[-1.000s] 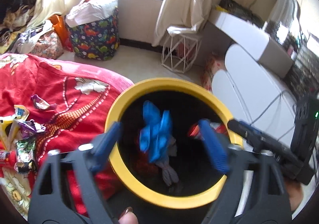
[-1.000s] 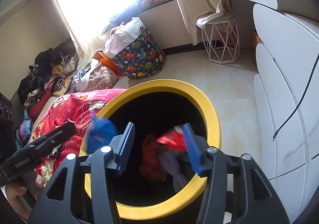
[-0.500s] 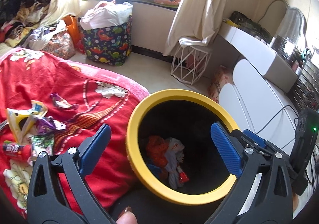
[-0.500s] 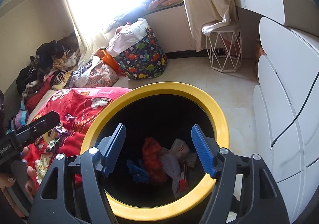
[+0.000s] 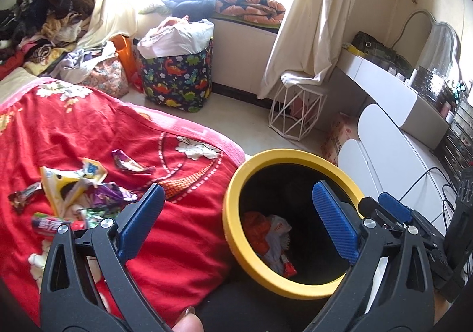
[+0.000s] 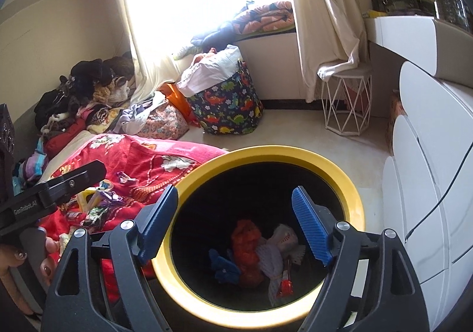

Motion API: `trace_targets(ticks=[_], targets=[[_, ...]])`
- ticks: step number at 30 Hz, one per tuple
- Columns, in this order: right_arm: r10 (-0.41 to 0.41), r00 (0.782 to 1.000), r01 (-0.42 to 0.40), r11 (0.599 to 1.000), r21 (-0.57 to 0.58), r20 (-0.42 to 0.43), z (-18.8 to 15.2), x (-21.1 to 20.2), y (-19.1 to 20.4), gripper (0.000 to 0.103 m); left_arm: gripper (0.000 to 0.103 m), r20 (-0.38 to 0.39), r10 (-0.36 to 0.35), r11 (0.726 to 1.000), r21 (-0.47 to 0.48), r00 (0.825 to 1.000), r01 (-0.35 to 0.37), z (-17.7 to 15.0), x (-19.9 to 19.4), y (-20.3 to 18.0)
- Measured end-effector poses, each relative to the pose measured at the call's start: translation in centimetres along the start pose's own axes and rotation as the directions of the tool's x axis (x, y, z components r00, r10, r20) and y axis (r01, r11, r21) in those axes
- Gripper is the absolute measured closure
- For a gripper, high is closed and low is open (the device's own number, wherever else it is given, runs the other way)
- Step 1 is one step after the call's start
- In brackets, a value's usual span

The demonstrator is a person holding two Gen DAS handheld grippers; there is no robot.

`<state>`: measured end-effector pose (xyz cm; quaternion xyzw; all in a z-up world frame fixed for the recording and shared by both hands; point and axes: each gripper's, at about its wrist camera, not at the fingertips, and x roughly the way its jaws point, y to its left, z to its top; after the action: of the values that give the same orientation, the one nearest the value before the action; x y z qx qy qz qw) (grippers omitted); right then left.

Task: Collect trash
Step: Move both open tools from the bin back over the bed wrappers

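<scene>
Both grippers have drawn back from over the yellow-rimmed bin (image 6: pixel 353 199) since a second ago, when a blue scrap hung between the left jaws and a red wrapper between the right; those pieces now lie at the bottom of the bin with an orange net and a white net bag. Left gripper (image 5: pixel 236 228) is released, jaws spread wide and empty, straddling the bin's rim and the edge of the red blanket (image 5: pixel 183 231). Right gripper (image 6: pixel 233 225) has just been opening and holds nothing, its blue pads standing apart above the bin's mouth. More wrappers (image 5: pixel 79 193) lie in a loose heap on the blanket, near the left jaw. A dinosaur-print basket (image 6: pixel 230 107) stands on the floor beyond
</scene>
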<state>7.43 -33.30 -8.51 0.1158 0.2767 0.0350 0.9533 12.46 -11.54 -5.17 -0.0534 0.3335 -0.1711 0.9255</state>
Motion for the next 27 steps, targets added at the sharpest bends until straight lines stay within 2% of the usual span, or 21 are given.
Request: trace_targets(ticks=[9,27], targets=[[0.024,1.0,-0.023,0.998,-0.062,0.017,0.1,-0.3,2.6,0.025,0.011,0.046,0.044,0.999,-0.026,0.998,-0.043,0.7,-2.0,2.7],[0.113,0.993,-0.117,0.976,-0.186,-0.028,-0.7,0.1,9.0,0.025,0.011,0.087,0.111,0.992,-0.073,0.99,-0.105,1.1,-4.3,7.0]])
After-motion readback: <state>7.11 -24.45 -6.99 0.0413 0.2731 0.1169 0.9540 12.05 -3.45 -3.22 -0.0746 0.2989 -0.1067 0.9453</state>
